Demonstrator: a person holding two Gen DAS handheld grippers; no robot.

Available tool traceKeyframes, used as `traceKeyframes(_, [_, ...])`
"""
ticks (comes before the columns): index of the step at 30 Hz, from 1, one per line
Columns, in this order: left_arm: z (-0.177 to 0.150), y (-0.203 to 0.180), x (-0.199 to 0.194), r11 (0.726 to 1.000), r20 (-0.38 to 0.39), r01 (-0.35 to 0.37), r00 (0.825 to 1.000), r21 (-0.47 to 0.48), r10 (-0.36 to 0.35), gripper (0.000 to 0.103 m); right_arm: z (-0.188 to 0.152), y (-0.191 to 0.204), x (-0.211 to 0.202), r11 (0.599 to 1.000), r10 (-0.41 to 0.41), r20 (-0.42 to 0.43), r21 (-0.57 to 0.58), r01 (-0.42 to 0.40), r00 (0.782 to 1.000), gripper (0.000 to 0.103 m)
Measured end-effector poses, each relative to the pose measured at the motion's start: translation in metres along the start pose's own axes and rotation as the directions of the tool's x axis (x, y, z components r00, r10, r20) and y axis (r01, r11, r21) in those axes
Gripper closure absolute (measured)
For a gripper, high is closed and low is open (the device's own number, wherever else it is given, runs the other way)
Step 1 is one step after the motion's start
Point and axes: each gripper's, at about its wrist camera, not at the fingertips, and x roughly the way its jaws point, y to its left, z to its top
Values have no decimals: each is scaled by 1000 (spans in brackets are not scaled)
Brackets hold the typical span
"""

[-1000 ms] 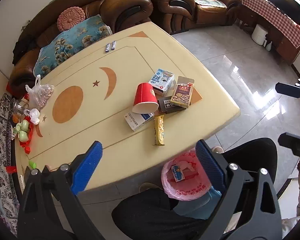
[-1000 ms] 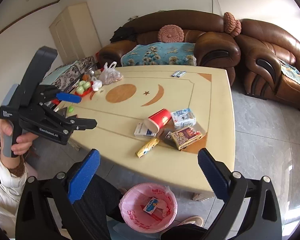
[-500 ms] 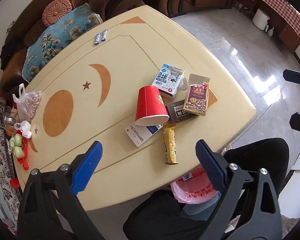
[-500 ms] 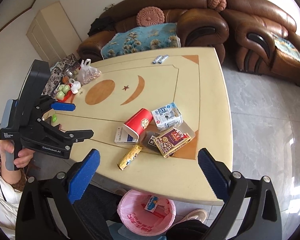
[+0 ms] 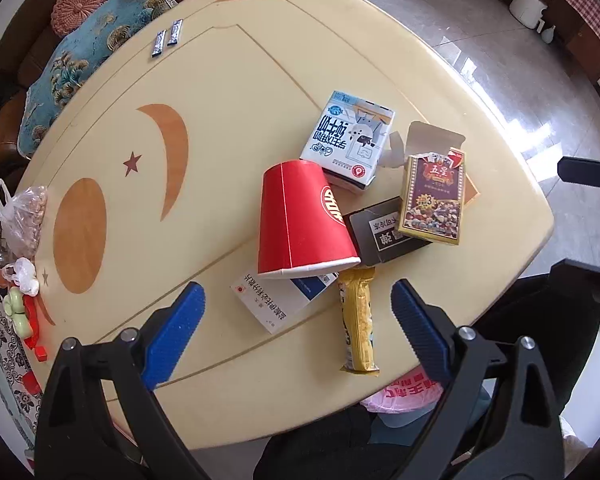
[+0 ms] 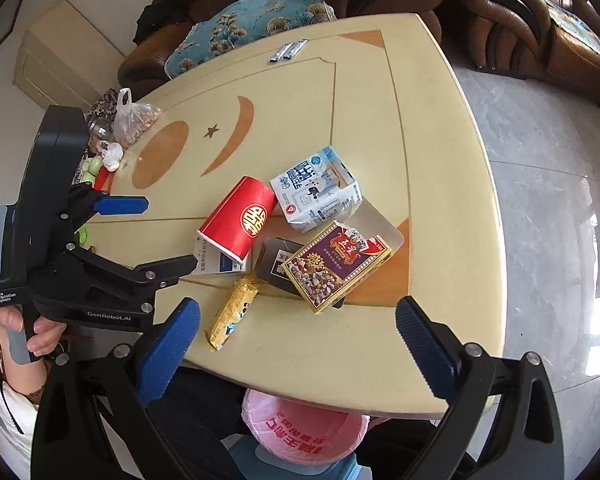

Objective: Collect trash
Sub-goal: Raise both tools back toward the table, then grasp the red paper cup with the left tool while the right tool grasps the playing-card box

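Trash lies near the front of the cream table (image 5: 228, 92): a red paper cup (image 5: 300, 220) on its side, a white-blue milk carton (image 5: 346, 140), a dark red snack box (image 5: 434, 196), a black box (image 5: 384, 236), a white medicine box (image 5: 280, 300) and a yellow wrapper bar (image 5: 358, 320). They also show in the right wrist view: cup (image 6: 238, 220), carton (image 6: 318, 190), bar (image 6: 232, 312). My left gripper (image 5: 296, 328) is open and empty above the medicine box and bar. My right gripper (image 6: 296, 348) is open and empty over the table's front edge. The pink-lined bin (image 6: 304, 428) sits below.
Two small sachets (image 5: 166, 38) lie at the table's far side. A bag of nuts (image 5: 22, 216) and small toys (image 5: 18, 308) crowd the left end. Brown sofas (image 6: 500, 20) stand behind. The person's legs are under the front edge.
Both grippers have moved forward and down toward the trash pile, which looks larger now. The bin has slipped mostly under the table edge. Both stay open.
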Motion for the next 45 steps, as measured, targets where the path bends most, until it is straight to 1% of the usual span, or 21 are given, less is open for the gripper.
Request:
traceKeyframes(6, [15,8,31,999,-56,26,998,-19,-27,11,13,-12,36,999,-23,-50,40,25,999,7])
traceKeyframes(13, [28,14,54,999,-97,48,994,-20,-50,11,28,-24,77,995,-26,-121,96,38,992,7])
traceKeyframes(17, [37,15,64,998,-109,62,992,-21,-64,11,33,-31,96,989,-19,-149,140,40,989,7])
traceKeyframes(20, [42,16,73,997,-126,67,990,-25,-69,11,33,-37,110,983,4,-176,184,29,984,7])
traceKeyframes(22, [46,20,81,997,-141,64,988,-33,-68,11,33,-41,117,978,16,-187,209,24,982,7])
traceKeyframes(24, [49,23,88,996,-153,81,984,-46,-87,11,34,-45,122,972,26,-191,233,20,981,7])
traceKeyframes(28, [55,28,102,993,-188,99,976,-69,-110,11,38,-47,128,971,23,-184,240,22,983,7])
traceKeyframes(30, [58,33,108,990,-199,109,972,-89,-124,11,39,-51,129,970,17,-174,242,26,985,11])
traceKeyframes(32, [60,37,112,986,-197,129,969,-109,-149,11,41,-53,130,969,17,-167,247,25,986,18])
traceKeyframes(36, [61,45,117,980,-194,149,966,-131,-173,12,42,-54,129,974,-5,-158,221,40,987,24])
traceKeyframes(37, [61,46,117,979,-190,154,966,-132,-177,13,42,-54,129,976,-7,-159,215,42,987,26])
traceKeyframes(39, [59,48,117,974,-190,179,960,-141,-204,21,43,-52,128,977,-12,-156,207,45,988,30])
traceKeyframes(40, [58,50,117,970,-191,189,957,-151,-216,23,44,-52,127,980,-24,-153,193,54,988,30])
traceKeyframes(42, [55,58,117,972,-191,178,960,-156,-206,29,43,-51,125,983,-42,-149,172,67,988,33])
traceKeyframes(45, [50,57,116,973,-189,172,961,-155,-200,31,42,-48,123,986,-57,-146,147,79,988,35])
